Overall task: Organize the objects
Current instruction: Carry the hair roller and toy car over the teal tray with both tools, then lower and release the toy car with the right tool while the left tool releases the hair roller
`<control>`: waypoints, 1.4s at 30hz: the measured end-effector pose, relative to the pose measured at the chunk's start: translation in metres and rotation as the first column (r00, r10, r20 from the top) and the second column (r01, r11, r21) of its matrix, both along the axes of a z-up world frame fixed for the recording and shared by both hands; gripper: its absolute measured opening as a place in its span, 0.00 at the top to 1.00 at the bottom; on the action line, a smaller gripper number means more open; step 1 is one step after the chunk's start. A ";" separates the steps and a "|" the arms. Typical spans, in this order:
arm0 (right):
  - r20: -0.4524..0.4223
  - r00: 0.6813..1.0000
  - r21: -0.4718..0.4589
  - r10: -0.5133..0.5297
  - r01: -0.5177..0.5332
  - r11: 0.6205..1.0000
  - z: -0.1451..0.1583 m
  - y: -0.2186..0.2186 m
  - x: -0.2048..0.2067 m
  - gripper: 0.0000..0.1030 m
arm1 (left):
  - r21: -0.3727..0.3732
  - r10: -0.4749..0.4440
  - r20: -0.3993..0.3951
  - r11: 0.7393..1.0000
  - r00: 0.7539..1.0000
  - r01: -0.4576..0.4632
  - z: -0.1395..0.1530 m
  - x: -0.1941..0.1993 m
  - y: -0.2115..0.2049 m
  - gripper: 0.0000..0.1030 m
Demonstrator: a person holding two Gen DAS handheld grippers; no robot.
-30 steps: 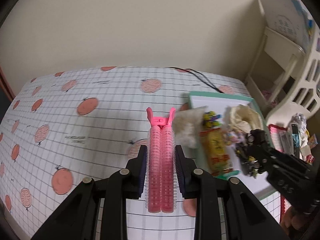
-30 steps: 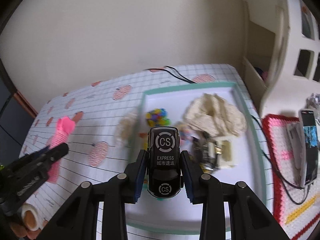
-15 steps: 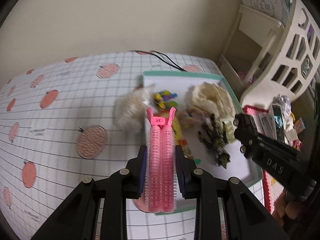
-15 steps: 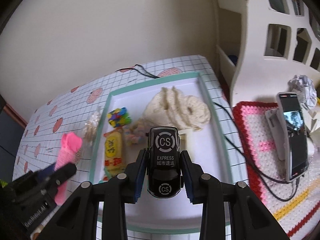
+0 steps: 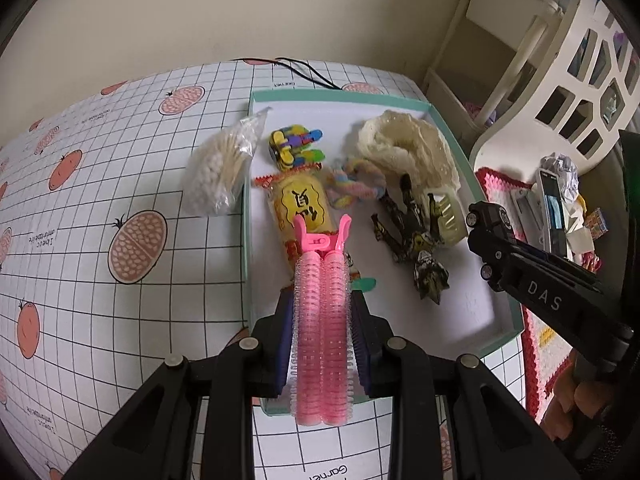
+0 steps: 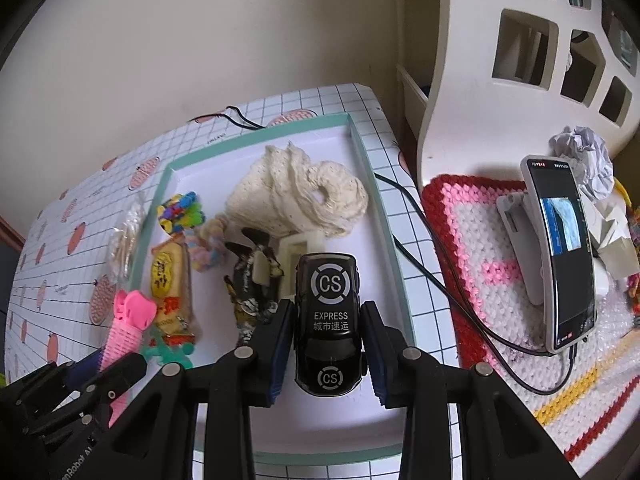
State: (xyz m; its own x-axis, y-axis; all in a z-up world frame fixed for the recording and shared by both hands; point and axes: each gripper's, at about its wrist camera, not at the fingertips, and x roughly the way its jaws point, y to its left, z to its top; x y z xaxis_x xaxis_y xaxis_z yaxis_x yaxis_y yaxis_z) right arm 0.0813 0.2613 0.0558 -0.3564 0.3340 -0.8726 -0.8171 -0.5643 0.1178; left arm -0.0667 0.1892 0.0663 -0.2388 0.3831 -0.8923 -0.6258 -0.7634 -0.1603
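My left gripper point(image 5: 322, 312) is shut on a pink hair-roller clip point(image 5: 322, 320), held over the front left part of the teal-rimmed white tray point(image 5: 476, 312). My right gripper point(image 6: 328, 332) is shut on a black toy car point(image 6: 328, 316) marked CS EXPRESS, above the tray's point(image 6: 384, 220) front right area. The tray holds a yellow snack packet point(image 5: 300, 208), a colourful block toy point(image 5: 296, 146), a pastel twisted rope point(image 5: 356, 184), a cream knitted cloth point(image 5: 404, 148), a camouflage figure point(image 5: 416, 248) and a pale comb clip point(image 5: 448, 216).
A clear bag of cotton swabs point(image 5: 220, 172) lies on the checked tablecloth just left of the tray. A phone on a stand point(image 6: 560, 252) rests on a crocheted mat point(image 6: 480, 240) at right, with a black cable point(image 6: 440, 264). A white shelf unit point(image 6: 520, 60) stands behind.
Both grippers have moved rightward and forward over the tray, each still holding its object. The pink clip went from above the tablecloth to above the tray.
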 end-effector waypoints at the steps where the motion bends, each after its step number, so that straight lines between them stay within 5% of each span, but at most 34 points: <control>1: 0.007 1.000 -0.001 0.002 -0.002 1.000 -0.001 0.000 0.000 0.65 | -0.006 -0.003 -0.002 1.000 1.000 0.003 -0.001 0.002 0.001 0.73; 23: 0.082 0.996 -0.019 0.018 -0.016 1.000 -0.016 -0.002 -0.007 0.65 | -0.060 -0.036 0.021 0.998 0.999 0.037 -0.019 0.009 0.015 0.73; 42: 0.087 0.996 -0.015 0.018 -0.017 1.000 -0.012 0.000 -0.005 0.61 | -0.036 -0.054 0.033 0.998 0.998 0.055 -0.012 0.012 0.018 0.73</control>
State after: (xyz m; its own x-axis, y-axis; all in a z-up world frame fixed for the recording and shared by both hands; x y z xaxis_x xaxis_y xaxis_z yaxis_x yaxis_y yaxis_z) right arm 0.0762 0.2613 0.0438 -0.2843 0.3158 -0.9052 -0.8146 -0.5775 0.0544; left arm -0.0542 0.2075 0.0543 -0.1895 0.3617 -0.9128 -0.6616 -0.7340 -0.1535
